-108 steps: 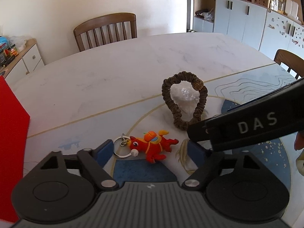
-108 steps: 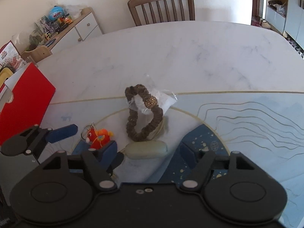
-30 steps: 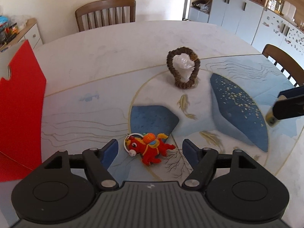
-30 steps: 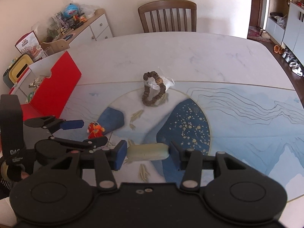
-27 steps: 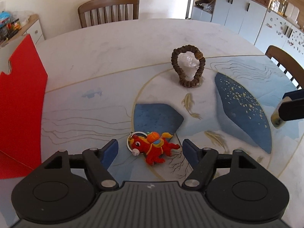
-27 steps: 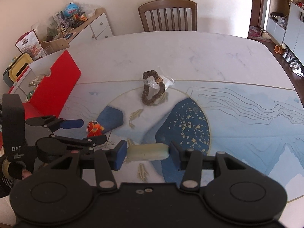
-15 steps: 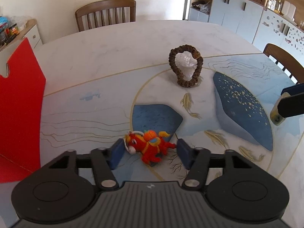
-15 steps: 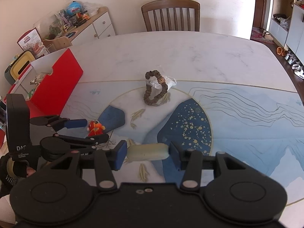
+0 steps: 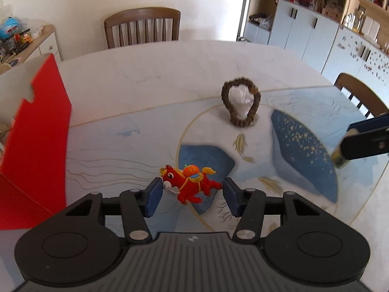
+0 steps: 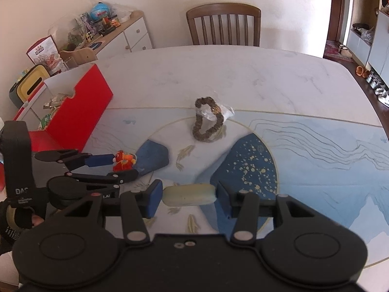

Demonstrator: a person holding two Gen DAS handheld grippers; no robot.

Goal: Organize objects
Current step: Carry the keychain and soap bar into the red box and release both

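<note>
Left wrist view shows the small red and orange plush horse keychain [image 9: 190,182] clamped between the two blue pads of the left gripper [image 9: 192,193], nose against one pad and tail end against the other, held just above the blue patch printed on the table mat. The right wrist view shows the same toy [image 10: 122,161] pinched in that left gripper [image 10: 121,168], which a gloved hand [image 10: 14,219] carries at the table's near left corner. The right gripper [image 10: 187,198] is closed on a pale green, rounded oblong bar [image 10: 189,195], gripped end to end between its pads over the mat. Farther out on the mat lies a brown fabric scrunchie with a gold bead [image 10: 206,123], looped around a crumpled clear plastic bag [image 10: 225,112]. At the left edge of the white marble table [image 10: 218,68] stands an open red box [image 10: 82,107] with white inner walls and some items inside. Behind the table a brown wooden chair [image 10: 223,23] stands against the wall, and a low white sideboard [image 10: 126,36] beside it is crowded with toys.
</note>
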